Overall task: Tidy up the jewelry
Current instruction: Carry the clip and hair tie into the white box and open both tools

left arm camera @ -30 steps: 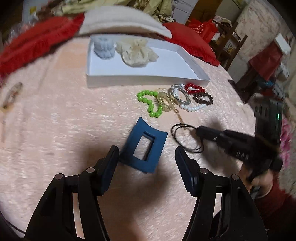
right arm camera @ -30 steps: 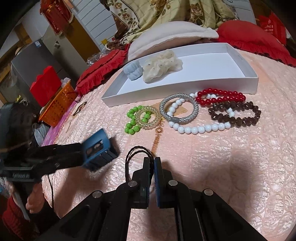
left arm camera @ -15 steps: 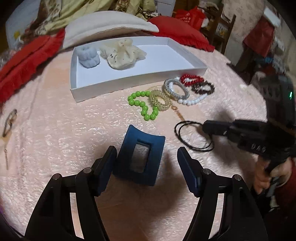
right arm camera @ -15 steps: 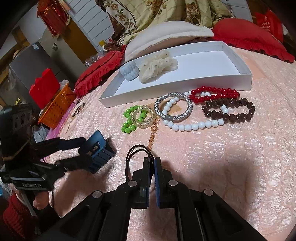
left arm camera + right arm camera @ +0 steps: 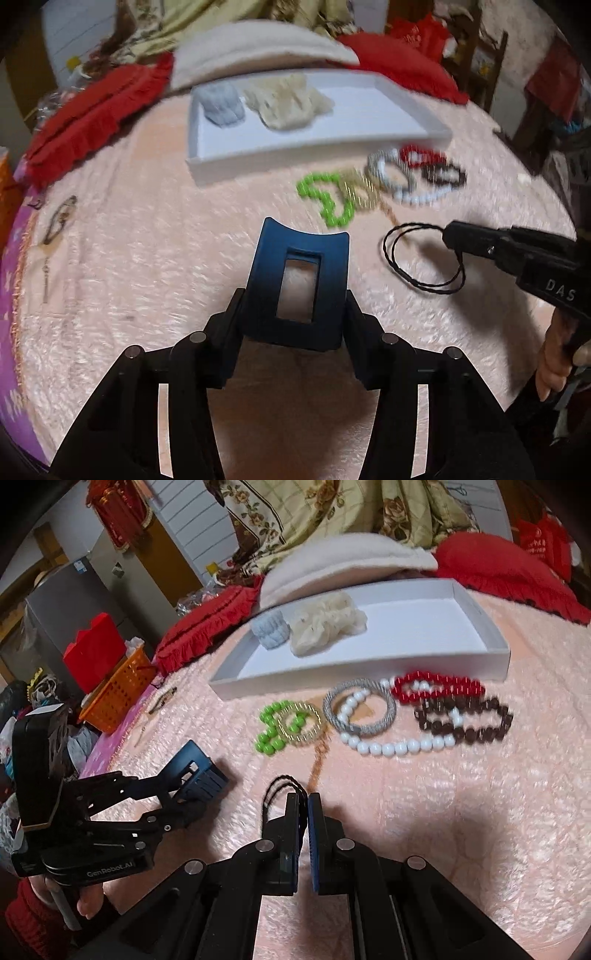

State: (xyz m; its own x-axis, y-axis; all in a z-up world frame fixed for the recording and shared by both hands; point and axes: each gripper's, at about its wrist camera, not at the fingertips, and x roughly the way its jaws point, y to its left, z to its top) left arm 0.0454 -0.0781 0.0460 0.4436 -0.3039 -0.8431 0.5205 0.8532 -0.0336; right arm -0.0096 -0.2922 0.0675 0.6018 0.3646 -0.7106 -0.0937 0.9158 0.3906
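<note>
A dark blue hair claw (image 5: 266, 266) lies on the pink bedspread, and my left gripper (image 5: 293, 299) is closing on it, pads touching both its sides. From the right wrist view the claw (image 5: 195, 760) sits in the left gripper (image 5: 192, 786) at lower left. My right gripper (image 5: 303, 797) is shut on a black hair tie (image 5: 275, 784), whose loop (image 5: 385, 246) rests on the spread. Behind stands a white tray (image 5: 369, 668) holding a pale blue scrunchie (image 5: 269, 629) and a cream scrunchie (image 5: 325, 622). In front of it lie green (image 5: 271, 734), silver (image 5: 369, 727), white (image 5: 399, 747), red (image 5: 439, 688) and dark brown (image 5: 469, 731) bracelets.
Red frilled cushions (image 5: 92, 118) and a white pillow (image 5: 258, 48) lie behind the tray. A small metal piece with a chain (image 5: 59, 221) lies far left on the spread. An orange basket (image 5: 118, 690) stands beside the bed. A person's hand (image 5: 554, 365) grips the right handle.
The left gripper has moved forward around the blue hair claw and its jaws have narrowed onto the claw's sides. The right gripper stays shut on the hair tie, nearly still.
</note>
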